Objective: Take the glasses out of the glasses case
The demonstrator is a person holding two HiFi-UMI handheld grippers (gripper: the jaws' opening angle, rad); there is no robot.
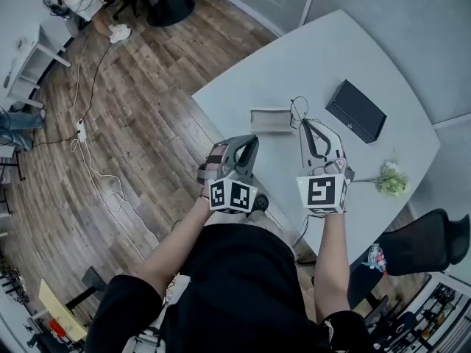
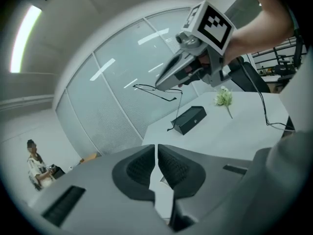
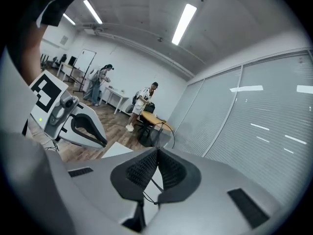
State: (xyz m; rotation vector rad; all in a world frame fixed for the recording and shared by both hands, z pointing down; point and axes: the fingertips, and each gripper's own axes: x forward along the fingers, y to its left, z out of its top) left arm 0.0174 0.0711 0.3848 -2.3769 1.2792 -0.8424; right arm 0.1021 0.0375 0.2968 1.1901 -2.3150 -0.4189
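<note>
The thin black-framed glasses point(image 1: 297, 109) hang in the air above the table, pinched by one temple arm in my right gripper point(image 1: 304, 124), which is shut on them. In the right gripper view the wire arm runs between the closed pads point(image 3: 171, 166) and a lens rim point(image 3: 166, 131) sticks out beyond the tips. The open grey glasses case point(image 1: 271, 120) lies on the table just left of the glasses. My left gripper point(image 1: 250, 140) is raised near the table's edge, shut with nothing in it. The left gripper view shows the right gripper point(image 2: 161, 84) with the glasses point(image 2: 157, 91) dangling from it.
On the grey table point(image 1: 324, 57) lie a black box point(image 1: 356, 110) at the far right and a small white flower sprig point(image 1: 390, 179) near the right edge. A black office chair point(image 1: 430, 241) stands beside the table. Cables run across the wooden floor point(image 1: 132, 109).
</note>
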